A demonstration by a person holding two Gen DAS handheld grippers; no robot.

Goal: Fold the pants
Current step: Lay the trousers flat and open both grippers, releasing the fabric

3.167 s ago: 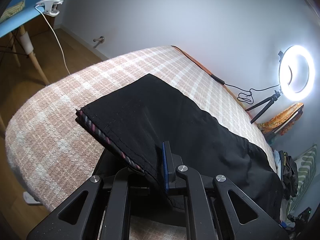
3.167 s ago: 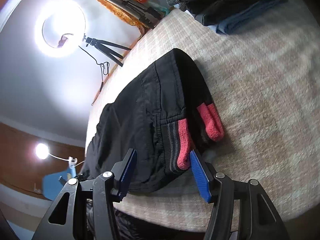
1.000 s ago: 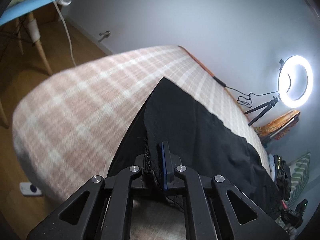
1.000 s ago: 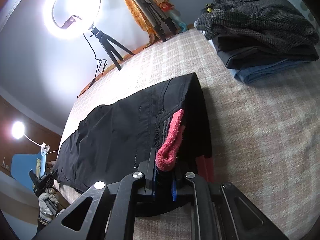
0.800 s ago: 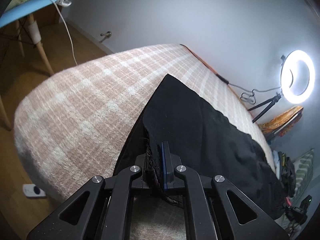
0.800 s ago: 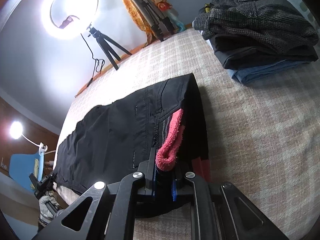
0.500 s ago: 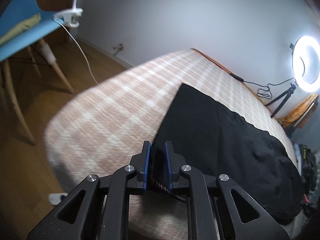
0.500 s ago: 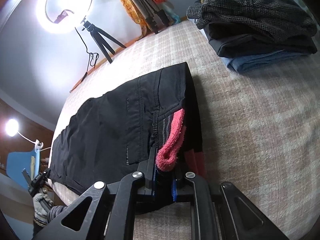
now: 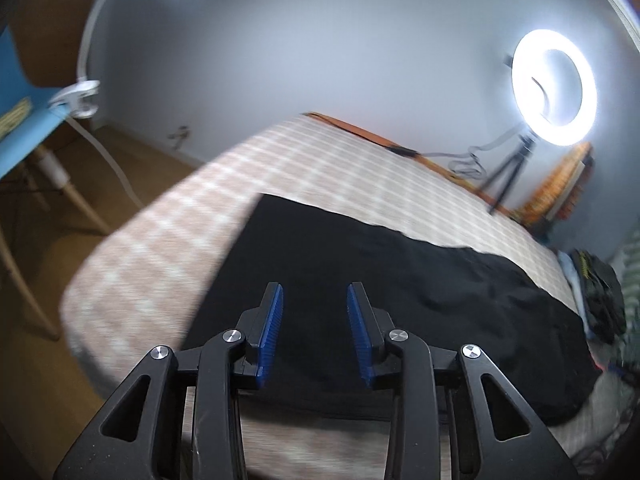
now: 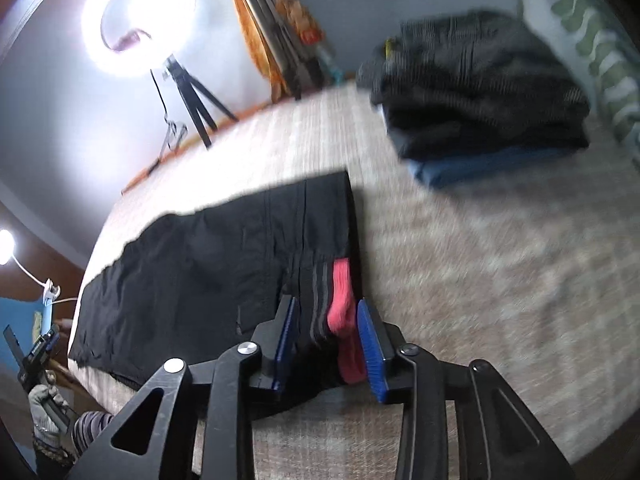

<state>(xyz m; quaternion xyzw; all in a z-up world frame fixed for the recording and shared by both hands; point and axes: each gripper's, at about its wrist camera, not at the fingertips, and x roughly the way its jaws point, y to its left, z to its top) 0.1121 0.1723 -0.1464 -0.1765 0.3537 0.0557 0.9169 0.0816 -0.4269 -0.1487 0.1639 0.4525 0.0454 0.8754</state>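
Black pants (image 9: 400, 280) lie flat and stretched lengthwise on the checked bed (image 9: 168, 240). My left gripper (image 9: 314, 332) is open above the leg end, holding nothing. In the right wrist view the pants (image 10: 208, 272) end in a waistband with a red lining (image 10: 342, 300). My right gripper (image 10: 326, 344) is open, its jaws apart on either side of the waistband.
A stack of folded clothes (image 10: 480, 92) sits on the far end of the bed. A ring light on a tripod (image 9: 554, 88) stands by the wall. A blue chair with a clip lamp (image 9: 76, 96) is left of the bed. Wooden floor lies beyond the bed's edge.
Both grippers opened and let go of the pants, the left at the leg end, the right at the waistband. The pants now lie flat. Both views are blurred by motion.
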